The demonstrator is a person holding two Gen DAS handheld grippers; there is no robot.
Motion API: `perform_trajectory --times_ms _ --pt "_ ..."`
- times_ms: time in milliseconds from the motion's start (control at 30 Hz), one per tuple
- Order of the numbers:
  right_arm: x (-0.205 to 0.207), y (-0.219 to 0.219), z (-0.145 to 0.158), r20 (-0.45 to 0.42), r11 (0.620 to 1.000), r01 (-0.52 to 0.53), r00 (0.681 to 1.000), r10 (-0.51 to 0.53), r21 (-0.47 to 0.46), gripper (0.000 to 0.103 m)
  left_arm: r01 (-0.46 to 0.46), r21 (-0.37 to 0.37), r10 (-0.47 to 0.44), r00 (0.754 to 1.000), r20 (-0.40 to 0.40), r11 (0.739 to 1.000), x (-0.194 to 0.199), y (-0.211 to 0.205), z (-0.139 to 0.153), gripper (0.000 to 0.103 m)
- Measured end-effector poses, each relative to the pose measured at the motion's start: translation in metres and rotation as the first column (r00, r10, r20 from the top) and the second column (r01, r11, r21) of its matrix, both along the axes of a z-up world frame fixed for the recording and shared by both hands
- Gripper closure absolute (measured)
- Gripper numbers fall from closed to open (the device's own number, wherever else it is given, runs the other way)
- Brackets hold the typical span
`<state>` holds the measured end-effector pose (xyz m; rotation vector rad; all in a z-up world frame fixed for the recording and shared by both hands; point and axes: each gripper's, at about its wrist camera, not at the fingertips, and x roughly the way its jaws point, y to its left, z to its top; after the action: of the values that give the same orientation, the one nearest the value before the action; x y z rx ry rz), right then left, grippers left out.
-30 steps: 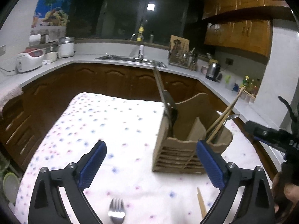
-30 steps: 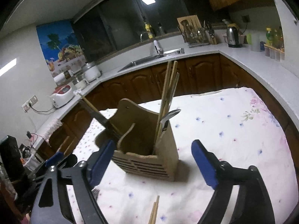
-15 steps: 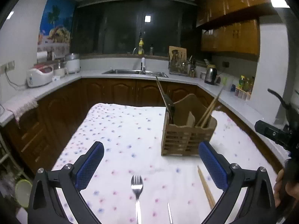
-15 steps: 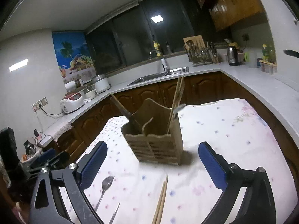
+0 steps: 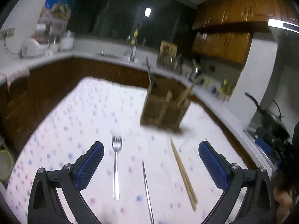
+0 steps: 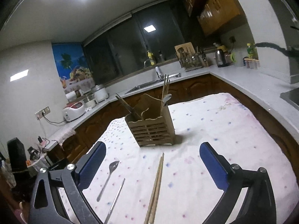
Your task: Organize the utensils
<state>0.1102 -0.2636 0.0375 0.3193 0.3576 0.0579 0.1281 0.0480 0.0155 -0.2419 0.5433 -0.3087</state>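
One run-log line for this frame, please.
left hand-held gripper: open, empty | right hand-held gripper: open, empty | fork, chopsticks on tablecloth | wooden holder upright

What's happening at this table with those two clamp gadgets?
A person is sorting cutlery with a handheld gripper in each hand. Both the left gripper and the right gripper are open and hold nothing; the right one's jaws have just been opening. A wooden utensil holder on the spotted tablecloth already holds some chopsticks and other utensils. A fork, a thin metal utensil and a pair of chopsticks lie loose on the cloth in front of it, not yet put away.
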Motion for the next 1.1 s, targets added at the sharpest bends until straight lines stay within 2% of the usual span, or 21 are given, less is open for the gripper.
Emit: perform_trajectory --times_ms 67,133,233,267,367,467,533,700,833,1000,1100 --pt "-0.007 0.004 0.009 0.013 0.999 -0.013 1.0 0.014 -0.043 0.002 0.028 0.077 -0.028 1.0 -0.005 0.997 -0.001 -0.003 0.004 0.001" --pt "-0.014 0.008 0.026 0.041 0.996 -0.022 0.999 0.026 -0.09 0.002 -0.006 0.092 -0.002 0.997 0.082 0.996 -0.01 0.002 0.022 0.001" --pt "-0.025 0.014 0.056 0.108 0.988 -0.039 0.993 0.055 -0.148 0.0 -0.072 0.087 0.052 0.975 0.217 0.994 -0.024 0.013 0.056 0.001" --pt "-0.028 0.018 0.066 0.127 0.985 -0.045 0.99 0.067 -0.168 0.0 -0.114 0.095 0.089 0.968 0.233 0.989 -0.026 0.015 0.062 0.001" --pt "-0.037 0.029 0.069 0.152 0.98 -0.027 0.987 0.058 -0.198 0.0 -0.168 0.093 0.146 0.968 0.206 0.981 -0.028 0.024 0.06 0.001" --pt "-0.05 0.038 0.047 0.188 0.98 0.035 0.982 0.002 -0.194 0.0 -0.227 0.055 0.21 0.953 0.217 0.972 -0.044 0.031 0.043 0.001" --pt "-0.056 0.044 0.027 0.196 0.979 0.077 0.98 -0.04 -0.187 0.0 -0.231 0.058 0.214 0.953 0.216 0.971 -0.054 0.026 0.03 0.001" --pt "-0.064 0.058 -0.02 0.171 0.974 0.121 0.981 -0.088 -0.192 0.0 -0.244 0.151 0.196 0.941 0.274 0.958 -0.076 -0.008 0.002 0.001" --pt "-0.064 0.06 -0.049 0.112 0.975 0.123 0.988 -0.104 -0.184 0.0 -0.236 0.196 0.187 0.953 0.239 0.952 -0.081 -0.018 -0.023 0.001" --pt "-0.064 0.052 -0.065 0.075 0.968 0.145 0.988 -0.133 -0.204 0.0 -0.232 0.265 0.173 0.958 0.229 0.936 -0.089 -0.022 -0.025 0.001" --pt "-0.064 0.043 -0.069 0.06 0.97 0.16 0.987 -0.151 -0.181 0.0 -0.221 0.274 0.165 0.963 0.211 0.936 -0.086 -0.024 -0.023 0.001"
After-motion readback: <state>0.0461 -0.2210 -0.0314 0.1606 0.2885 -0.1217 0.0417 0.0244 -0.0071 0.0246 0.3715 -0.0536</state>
